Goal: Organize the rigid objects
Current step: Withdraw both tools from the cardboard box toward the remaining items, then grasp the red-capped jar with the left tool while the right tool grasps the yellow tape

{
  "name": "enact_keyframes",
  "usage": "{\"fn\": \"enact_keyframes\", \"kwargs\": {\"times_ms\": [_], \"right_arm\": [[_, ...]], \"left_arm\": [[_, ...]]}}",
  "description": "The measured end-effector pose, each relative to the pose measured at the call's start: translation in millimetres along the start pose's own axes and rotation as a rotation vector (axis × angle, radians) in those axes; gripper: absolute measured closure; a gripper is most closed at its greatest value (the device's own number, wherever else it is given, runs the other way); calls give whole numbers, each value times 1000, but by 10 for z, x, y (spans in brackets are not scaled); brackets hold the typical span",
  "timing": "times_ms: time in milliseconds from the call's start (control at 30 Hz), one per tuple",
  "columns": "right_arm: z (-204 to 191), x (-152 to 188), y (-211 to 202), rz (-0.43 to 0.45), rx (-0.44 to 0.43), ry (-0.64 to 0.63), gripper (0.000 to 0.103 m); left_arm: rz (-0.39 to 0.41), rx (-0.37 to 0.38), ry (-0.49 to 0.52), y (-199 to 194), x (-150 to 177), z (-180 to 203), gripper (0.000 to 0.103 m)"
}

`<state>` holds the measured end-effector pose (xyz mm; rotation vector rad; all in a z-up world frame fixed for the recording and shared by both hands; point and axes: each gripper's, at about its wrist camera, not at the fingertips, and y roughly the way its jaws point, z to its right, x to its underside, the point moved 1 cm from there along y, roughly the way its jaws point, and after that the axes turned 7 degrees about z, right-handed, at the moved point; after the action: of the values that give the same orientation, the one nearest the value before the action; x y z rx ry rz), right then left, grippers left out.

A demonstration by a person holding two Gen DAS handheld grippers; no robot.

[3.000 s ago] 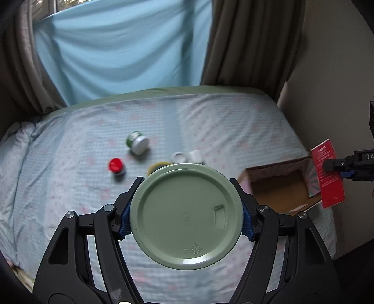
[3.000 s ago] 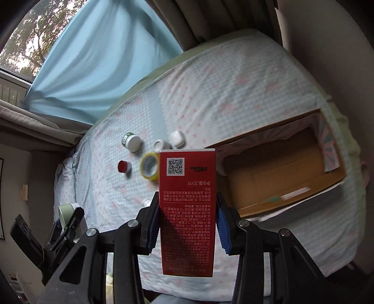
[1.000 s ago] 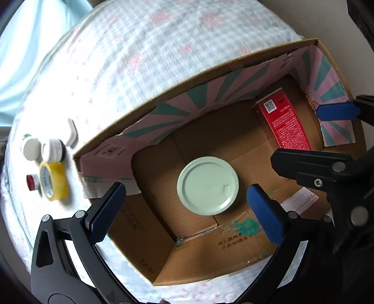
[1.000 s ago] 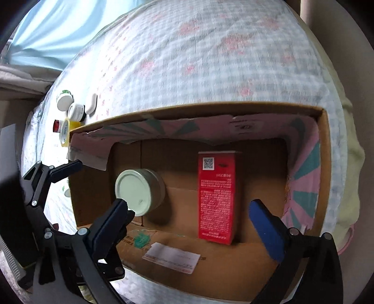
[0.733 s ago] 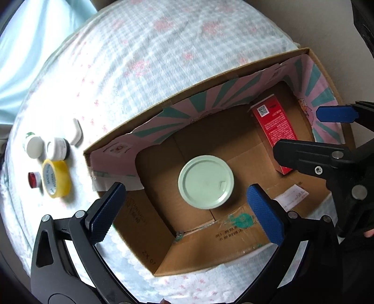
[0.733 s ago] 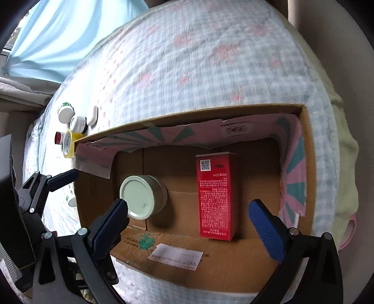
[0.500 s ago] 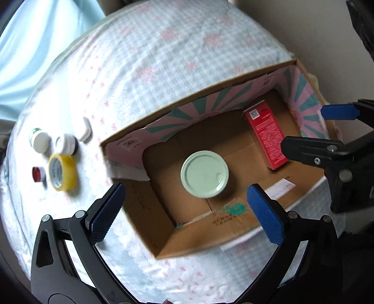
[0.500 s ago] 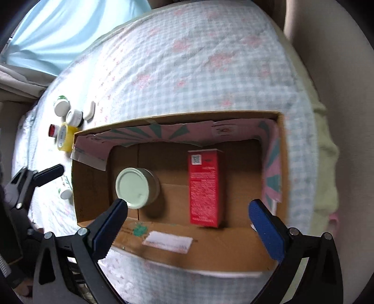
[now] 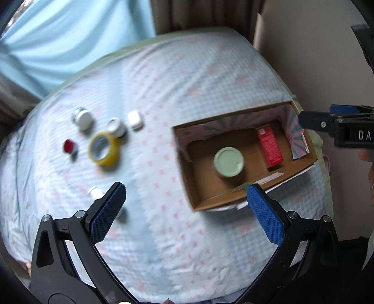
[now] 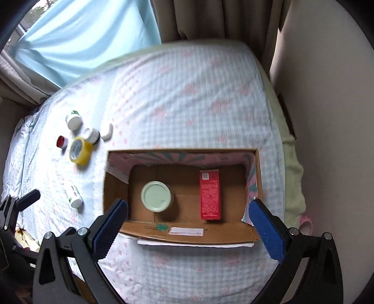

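Note:
An open cardboard box (image 10: 116,187) (image 9: 301,167) lies on the bed. Inside it stand a jar with a pale green lid (image 10: 156,196) (image 9: 228,161) and a red carton (image 10: 209,194) (image 9: 270,147). My left gripper (image 9: 184,208) is open and empty, high above the bed left of the box. My right gripper (image 10: 187,219) is open and empty above the box's near wall. Left of the box lie a yellow tape roll (image 9: 102,148) (image 10: 79,148), a small red cap (image 9: 69,146) (image 10: 62,141), a white-lidded bottle (image 9: 82,118) (image 10: 74,121), a small white jar (image 9: 116,127) (image 10: 91,134), a white case (image 9: 135,119) (image 10: 107,132) and a lying white bottle (image 10: 73,193) (image 9: 95,192).
The bed (image 9: 163,81) has a light blue checked sheet with pink flowers. A blue curtain (image 10: 77,39) and brown drapes (image 10: 210,18) hang behind it. A beige wall (image 10: 327,117) runs along the right side. A pink object (image 10: 306,225) lies at the bed's right edge.
Both grippers let go of the jar and the carton in the box, then rose and drew back. The left view has swung left, so the loose items on the bed show.

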<state>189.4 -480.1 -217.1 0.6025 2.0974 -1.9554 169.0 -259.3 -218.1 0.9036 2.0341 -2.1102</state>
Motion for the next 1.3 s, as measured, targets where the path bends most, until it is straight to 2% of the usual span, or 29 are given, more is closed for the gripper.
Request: {"fn": "enact_keyframes", "kwargs": {"times_ms": [100,233,500,733,1033,1300], "right_arm": [[-166,34,-271,93,-8,7,0],[-374,98,-568,160,-17,8,0],[-925,254,-900,198,11,-24,0],[-1773,208,-1003,226,-6,-41,0],[-2806,144,-706,196,-54,22,0],[-3609,77,-180,176,-74,70,0]], "left_arm": [[32,-33,-31,-237,94,-244,0],[77,-69,-80,-542,254,-605,0],[177,-51,-137,-945,470,-1349,0],[233,-15,-151,-1101,500,-2128,0],[215,13,-181,-931,612,-3337,0],[174,24,-142,-328,543,-4276,0]]}}
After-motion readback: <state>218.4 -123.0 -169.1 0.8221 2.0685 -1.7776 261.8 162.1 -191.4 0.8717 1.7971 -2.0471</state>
